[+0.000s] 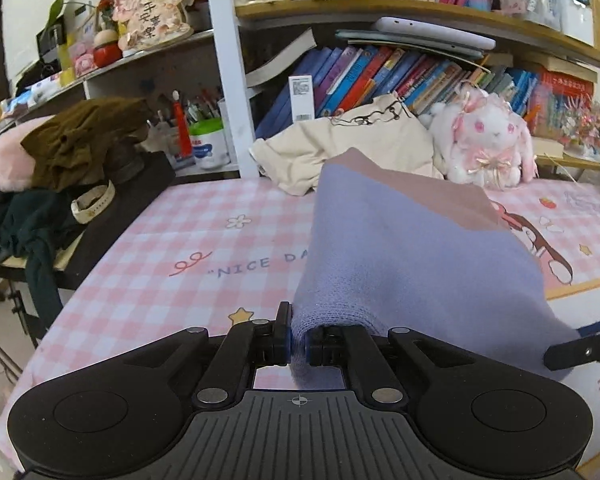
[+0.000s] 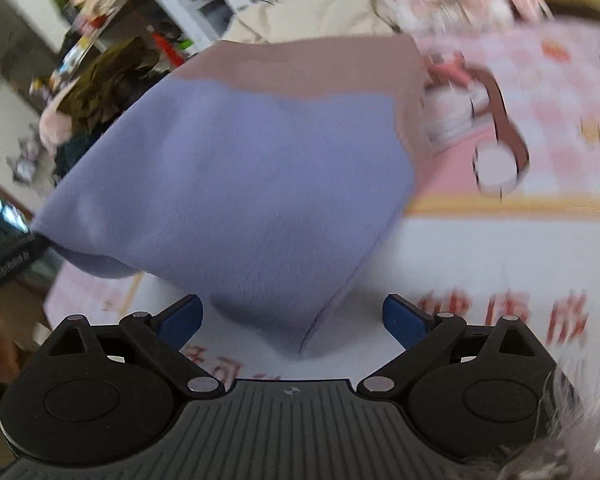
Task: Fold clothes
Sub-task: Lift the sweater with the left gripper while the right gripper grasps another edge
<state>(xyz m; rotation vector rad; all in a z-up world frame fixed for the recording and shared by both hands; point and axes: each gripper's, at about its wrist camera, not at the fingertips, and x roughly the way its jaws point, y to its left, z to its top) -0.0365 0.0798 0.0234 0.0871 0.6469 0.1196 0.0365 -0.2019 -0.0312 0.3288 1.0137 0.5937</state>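
The left tongs (image 1: 299, 338) pinch a corner of a lavender garment (image 1: 400, 264), its fingers pressed together on the knit; the cloth rises ahead and to their right, a mauve band (image 1: 416, 196) along its far edge, hiding the pink checked table mat (image 1: 172, 240) beneath. Left of the tongs the mat lies bare up to a dark side stand (image 1: 112, 224) piled with clothes. The right tongs (image 2: 292, 322) stand spread, blue pads clear of the garment's drooping lower corner between them. That view is motion-blurred; shelves behind are indistinct.
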